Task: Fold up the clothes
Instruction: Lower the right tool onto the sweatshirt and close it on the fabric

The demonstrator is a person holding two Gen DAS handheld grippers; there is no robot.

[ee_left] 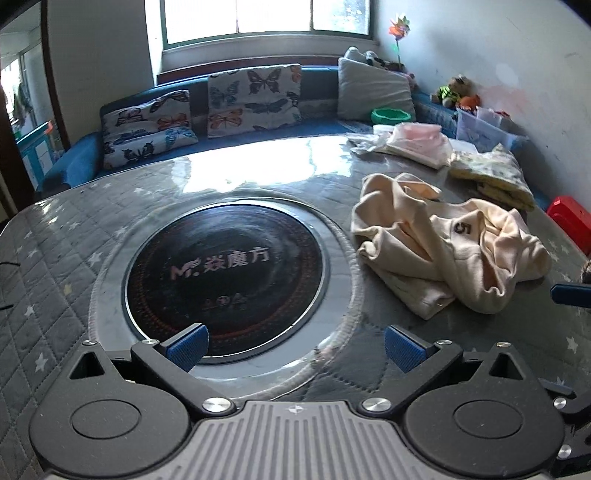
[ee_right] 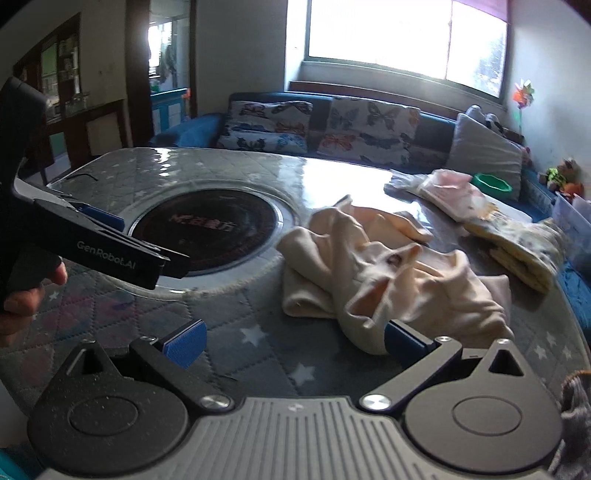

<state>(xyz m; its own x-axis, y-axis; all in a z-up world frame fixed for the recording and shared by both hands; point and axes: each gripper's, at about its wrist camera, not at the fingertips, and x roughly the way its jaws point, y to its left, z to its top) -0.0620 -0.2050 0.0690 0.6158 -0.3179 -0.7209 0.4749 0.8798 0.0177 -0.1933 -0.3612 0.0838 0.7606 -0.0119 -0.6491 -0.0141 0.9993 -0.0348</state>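
Both grippers, left (ee_left: 295, 349) and right (ee_right: 293, 345), spread wide and gripping nothing, with crumpled cream garment (ee_left: 447, 251) (number 5 showing) at two o'clock on the table (ee_left: 55, 258).

I read daylight from window (ee_left: 266, 16) at 12 o'clock, blown out | hard glare on table (ee_left: 258, 166) | right view soft, motion-blurred | fisheye bending, dark corners | gripper bodies shadowed at 6 o'clock

Both wrist views look low across the table (ee_left: 110, 221) toward the window-side sofa (ee_right: 432, 129), sharing the crumpled garment (ee_left: 450, 243).
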